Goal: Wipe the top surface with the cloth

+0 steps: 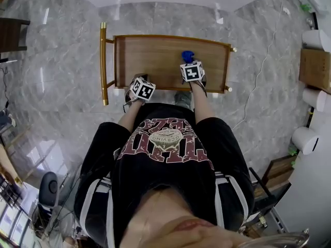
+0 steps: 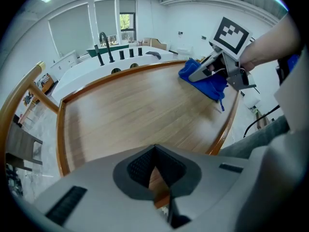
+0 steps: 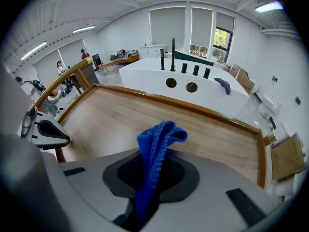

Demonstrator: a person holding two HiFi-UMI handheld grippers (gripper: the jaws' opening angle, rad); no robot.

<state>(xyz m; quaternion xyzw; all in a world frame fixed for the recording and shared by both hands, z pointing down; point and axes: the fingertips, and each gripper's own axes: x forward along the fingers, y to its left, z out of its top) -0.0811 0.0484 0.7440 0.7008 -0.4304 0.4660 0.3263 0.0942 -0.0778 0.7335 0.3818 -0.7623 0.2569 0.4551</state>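
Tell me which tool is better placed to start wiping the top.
Right. The right tool is shut on the blue cloth, over the wooden top. The left tool holds no cloth; it appears clamped on the cart's near rim.

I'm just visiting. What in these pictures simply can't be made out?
Head view: the right gripper has its cube over most of the blue cloth; contact with the wooden top is unclear.
Head view: the left gripper hides its fingers under its cube.
Right gripper view: dark upright items on the white counter are too small to identify.
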